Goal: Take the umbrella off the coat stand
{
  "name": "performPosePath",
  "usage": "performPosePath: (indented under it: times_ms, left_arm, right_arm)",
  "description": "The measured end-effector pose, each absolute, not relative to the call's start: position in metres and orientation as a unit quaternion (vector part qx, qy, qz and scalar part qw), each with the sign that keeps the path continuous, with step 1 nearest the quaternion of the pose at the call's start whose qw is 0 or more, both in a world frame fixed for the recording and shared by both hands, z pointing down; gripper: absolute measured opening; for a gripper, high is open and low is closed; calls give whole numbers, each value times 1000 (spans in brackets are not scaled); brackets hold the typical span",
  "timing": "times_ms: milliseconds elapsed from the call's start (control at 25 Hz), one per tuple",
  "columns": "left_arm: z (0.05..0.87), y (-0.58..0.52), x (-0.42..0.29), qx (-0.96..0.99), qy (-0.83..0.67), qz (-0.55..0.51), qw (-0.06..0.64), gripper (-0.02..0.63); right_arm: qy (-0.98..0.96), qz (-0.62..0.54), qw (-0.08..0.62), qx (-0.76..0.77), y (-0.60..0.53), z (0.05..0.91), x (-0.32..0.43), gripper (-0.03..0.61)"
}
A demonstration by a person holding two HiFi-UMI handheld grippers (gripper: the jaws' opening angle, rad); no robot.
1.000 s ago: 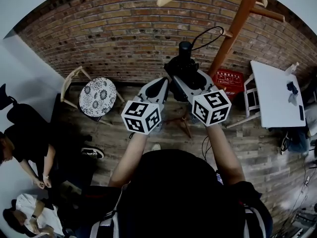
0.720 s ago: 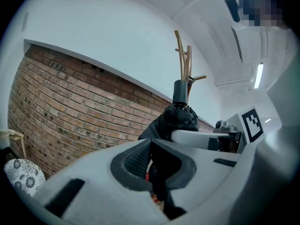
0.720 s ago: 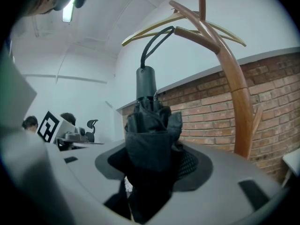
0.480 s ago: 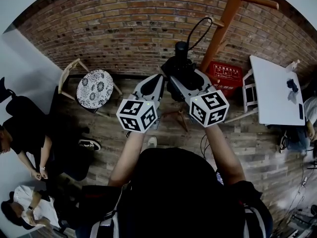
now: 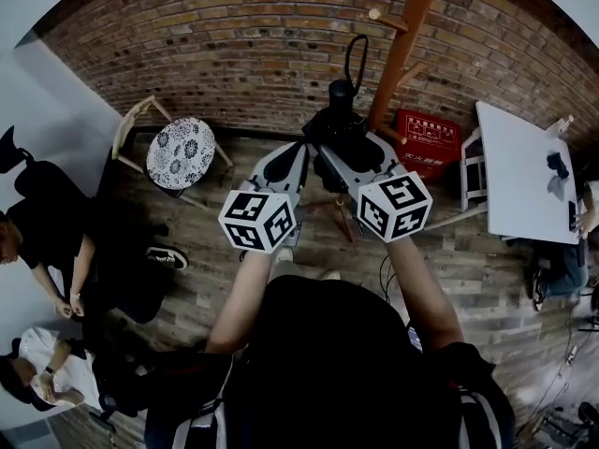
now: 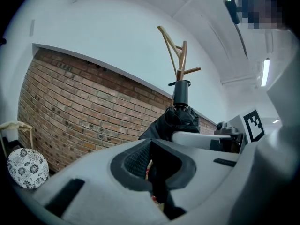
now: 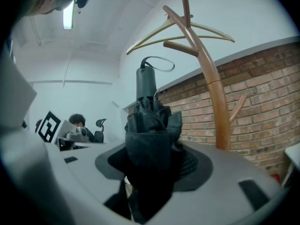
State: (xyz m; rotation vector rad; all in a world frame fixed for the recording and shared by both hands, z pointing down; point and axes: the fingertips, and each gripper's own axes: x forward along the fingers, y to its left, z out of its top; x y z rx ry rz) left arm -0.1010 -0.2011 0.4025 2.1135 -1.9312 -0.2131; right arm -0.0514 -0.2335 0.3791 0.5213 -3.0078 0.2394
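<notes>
A folded black umbrella [image 5: 342, 137] with a thin loop strap [image 5: 356, 52] stands upright between my two grippers, left of the wooden coat stand [image 5: 402, 36]. My right gripper [image 5: 354, 162] is shut on its bunched fabric [image 7: 150, 125]. From the other side my left gripper [image 5: 301, 162] is closed on the lower fabric [image 6: 159, 172]. In the right gripper view the strap [image 7: 157, 63] hangs free, apart from the stand [image 7: 212, 83]. A wooden hanger [image 7: 201, 28] stays on the stand. The left gripper view shows the umbrella's handle [image 6: 181, 93] in front of the stand's top [image 6: 180, 57].
A brick wall [image 5: 234, 54] runs behind. A chair with a patterned cushion [image 5: 182, 152] stands at the left, a red crate [image 5: 429, 143] by the stand's foot, a white table [image 5: 524, 171] at the right. Seated people [image 5: 47, 251] are at the far left.
Both grippers have drawn the umbrella down and away from the stand. Its strap loop, stretched toward a peg before, now stands free of it.
</notes>
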Motion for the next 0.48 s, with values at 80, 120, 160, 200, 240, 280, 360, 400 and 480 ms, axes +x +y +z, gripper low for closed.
performPosePath:
  times_ms: [80,120,160,200,240,280,360,400,480]
  left_arm:
    - [404,-198,-99,726,-670,-72,136,17]
    - [404,-197,-99,725,-671,-71,137,18]
    - [405,-197,-98,724,-672,-70,137,18]
    - [405,-196,-98,724,-673,-70,137,18]
    - [405,-196,-98,723,-673,-69,137,17]
    - [406,-195,-98,723,-674,-68,136,17]
    - [405,-193,-99,722,-675,-68,135,17]
    - [405,-192,-100,722,-675,-68,134,17]
    - [403,-190,-102,722,-676,-69,131,17]
  right_arm:
    - [-982,81,39,167,-232,380,-49,249]
    - [-982,82,39,166,-231,381,-48,248]
    - [-982,83,39,165,-231,382,-48,249]
    - [-982,83,39,165,-232,382,-47,249]
    - [-982,85,39,166,-233,383,-47,247]
    - [-981,87,38,167,-233,384,-46,249]
    - [-981,89,36,169,-234,384,-46,248]
    - [-981,89,36,170,-235,385,-46,248]
    - [-981,85,37,171,-235,384,-48,247]
